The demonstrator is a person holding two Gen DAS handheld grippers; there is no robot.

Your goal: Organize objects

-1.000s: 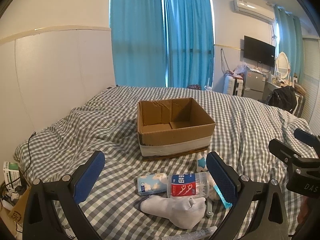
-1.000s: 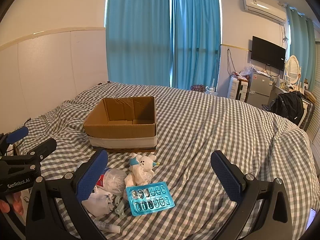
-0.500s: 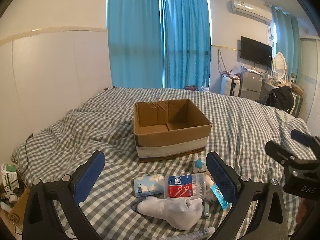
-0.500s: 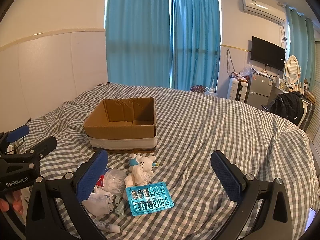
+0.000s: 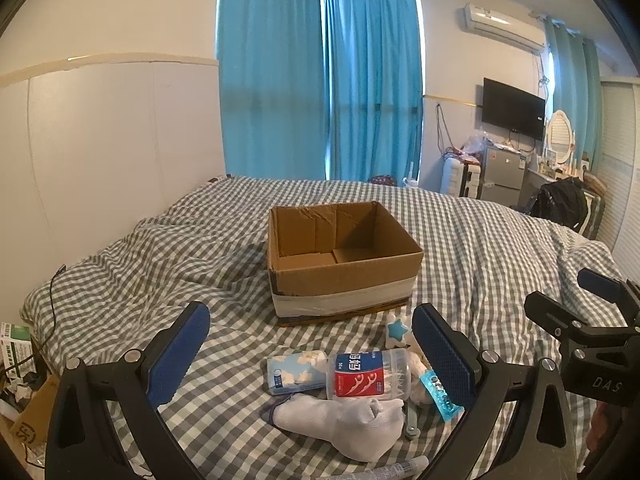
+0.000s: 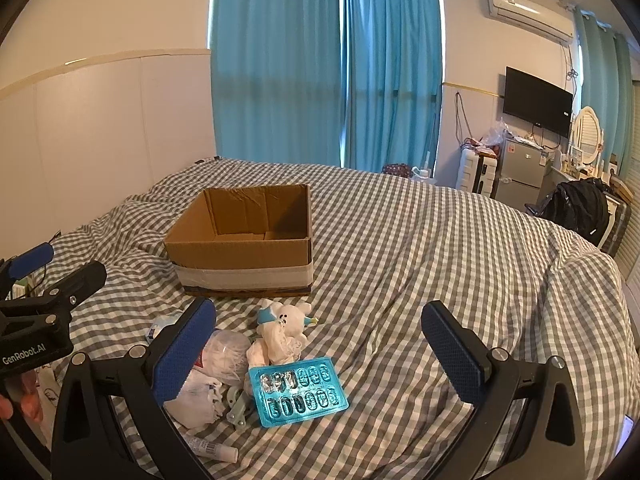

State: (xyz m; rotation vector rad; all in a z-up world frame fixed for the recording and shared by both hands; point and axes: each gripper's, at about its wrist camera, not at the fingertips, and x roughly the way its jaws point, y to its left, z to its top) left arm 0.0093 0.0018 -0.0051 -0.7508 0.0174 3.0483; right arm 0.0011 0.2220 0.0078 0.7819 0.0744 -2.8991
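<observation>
The bed [image 5: 500, 240] wears a soft, matt gingham cloth, creased in places. The box [image 5: 344, 276] is plain brown corrugated cardboard with a band of slightly shiny pale tape around its base. The sock [image 5: 344, 424] is ribbed white knit. The floss-pick jar [image 5: 370, 374] is clear glossy plastic with a paper label. The blister tray [image 6: 298, 396] is glossy translucent blue plastic. The plush toy [image 6: 286, 328] looks fuzzy. Each claw has matt black plastic arms and textured blue pads [image 6: 184, 356].

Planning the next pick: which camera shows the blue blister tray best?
The right wrist view: the blue blister tray lies flat and fully visible, all pockets showing. The left wrist view catches only one edge, mostly hidden behind that gripper's finger.
</observation>
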